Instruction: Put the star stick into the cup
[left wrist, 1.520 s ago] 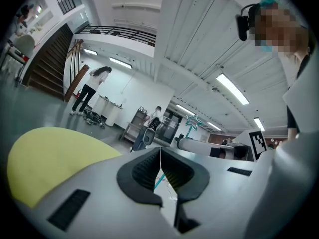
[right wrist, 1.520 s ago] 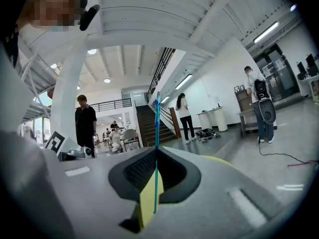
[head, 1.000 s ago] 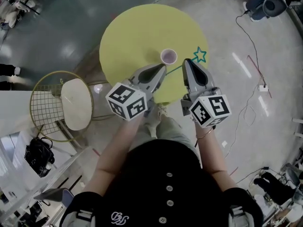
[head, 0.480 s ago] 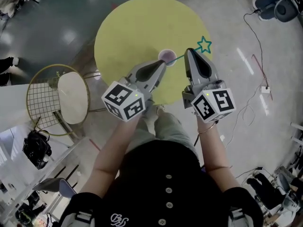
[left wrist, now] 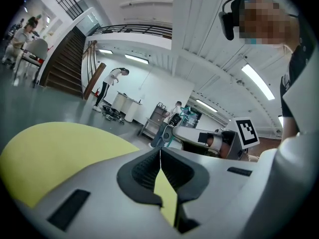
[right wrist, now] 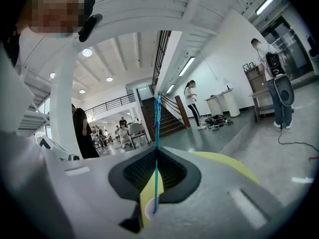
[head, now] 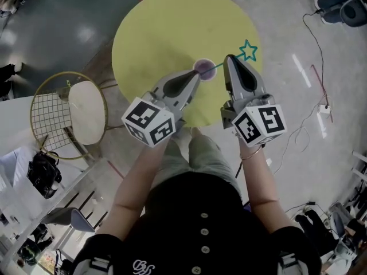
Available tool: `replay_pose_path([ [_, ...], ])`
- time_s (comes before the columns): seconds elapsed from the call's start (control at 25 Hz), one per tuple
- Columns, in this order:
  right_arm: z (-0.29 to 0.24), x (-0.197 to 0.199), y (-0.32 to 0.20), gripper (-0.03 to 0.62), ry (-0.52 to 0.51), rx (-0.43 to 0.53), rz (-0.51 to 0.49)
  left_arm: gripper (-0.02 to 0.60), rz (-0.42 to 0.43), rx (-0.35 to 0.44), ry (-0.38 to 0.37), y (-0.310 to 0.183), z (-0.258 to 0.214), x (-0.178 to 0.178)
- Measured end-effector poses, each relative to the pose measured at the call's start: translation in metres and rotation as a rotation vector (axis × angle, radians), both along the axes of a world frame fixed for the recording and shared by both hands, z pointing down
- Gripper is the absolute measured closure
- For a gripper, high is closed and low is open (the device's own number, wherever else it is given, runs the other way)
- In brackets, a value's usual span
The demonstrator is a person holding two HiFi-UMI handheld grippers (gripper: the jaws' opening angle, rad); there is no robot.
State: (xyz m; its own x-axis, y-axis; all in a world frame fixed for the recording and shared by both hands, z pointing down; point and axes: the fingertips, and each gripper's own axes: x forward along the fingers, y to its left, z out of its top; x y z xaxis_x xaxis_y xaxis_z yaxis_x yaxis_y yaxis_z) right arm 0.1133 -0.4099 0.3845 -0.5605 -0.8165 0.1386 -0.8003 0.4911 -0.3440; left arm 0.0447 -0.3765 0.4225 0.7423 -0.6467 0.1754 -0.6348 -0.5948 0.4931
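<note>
Right claw [head: 230,60] was clamped on the star stick [head: 248,50], star end sticking out past the claw and lower end at the mouth of the cup [head: 204,68] on the yellow desk [head: 166,27], while left claw [head: 196,74] sat closed, empty, just beside the cup.

Your right gripper [right wrist: 156,153] has its jaws pressed together on the stick [right wrist: 157,118], which runs thin and teal straight up past the pads. Through the gap below, its lower end lies over the pale cup [right wrist: 147,212] on the yellow table [right wrist: 224,161]. Behind, stairs [right wrist: 169,123] rise.
</note>
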Motion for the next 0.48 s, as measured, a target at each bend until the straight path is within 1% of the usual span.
replay_pose_path([
  [0.16, 0.016, -0.011, -0.001, 0.585, -0.002, -0.021, 0.004, 0.569, -0.028, -0.026, 0.003, 0.001, 0.014, -0.017],
  [0.48, 0.041, -0.012, -0.011, 0.585, -0.017, -0.062, 0.008, 0.569, -0.042, -0.071, -0.012, -0.001, 0.033, -0.023],
])
